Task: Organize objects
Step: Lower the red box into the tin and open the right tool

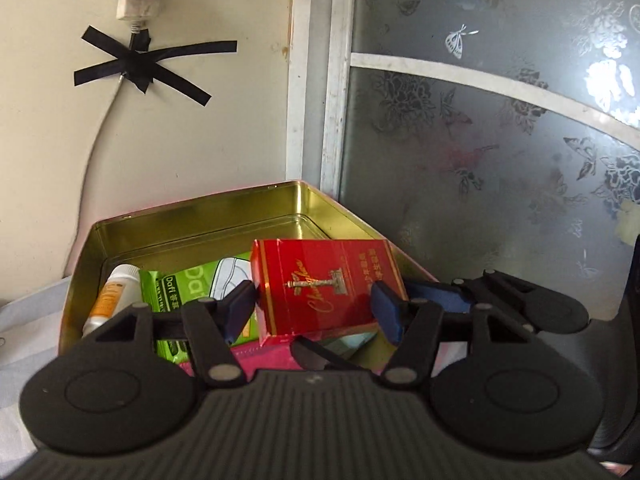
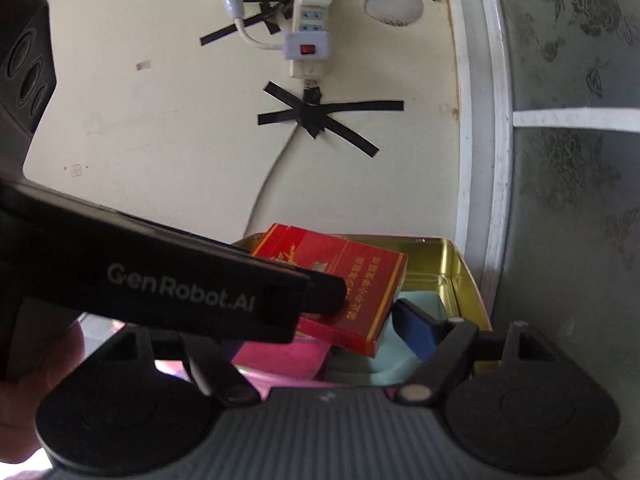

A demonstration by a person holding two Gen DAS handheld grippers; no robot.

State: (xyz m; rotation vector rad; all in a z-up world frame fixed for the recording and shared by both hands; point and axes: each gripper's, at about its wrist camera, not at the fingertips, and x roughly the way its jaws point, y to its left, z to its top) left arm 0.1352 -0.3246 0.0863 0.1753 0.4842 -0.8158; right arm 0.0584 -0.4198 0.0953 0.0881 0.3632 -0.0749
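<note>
Squarely, the left claw (image 1: pixel 314 306) clamps a glossy red carton (image 1: pixel 326 286) over the brassy rectangular tin (image 1: pixel 200 216); right claw's state unclear.

- One open gold tin (image 1: pixel 200 216), pink outside.
- One red carton (image 1: pixel 324 284), tilted, near the tin's right side.
- One green packet (image 1: pixel 176 292), left of the carton.
- One small white-capped bottle (image 1: pixel 110 296), far left.
- One pale blue object (image 2: pixel 416 312), kind unclear.
- Two grippers.
</note>
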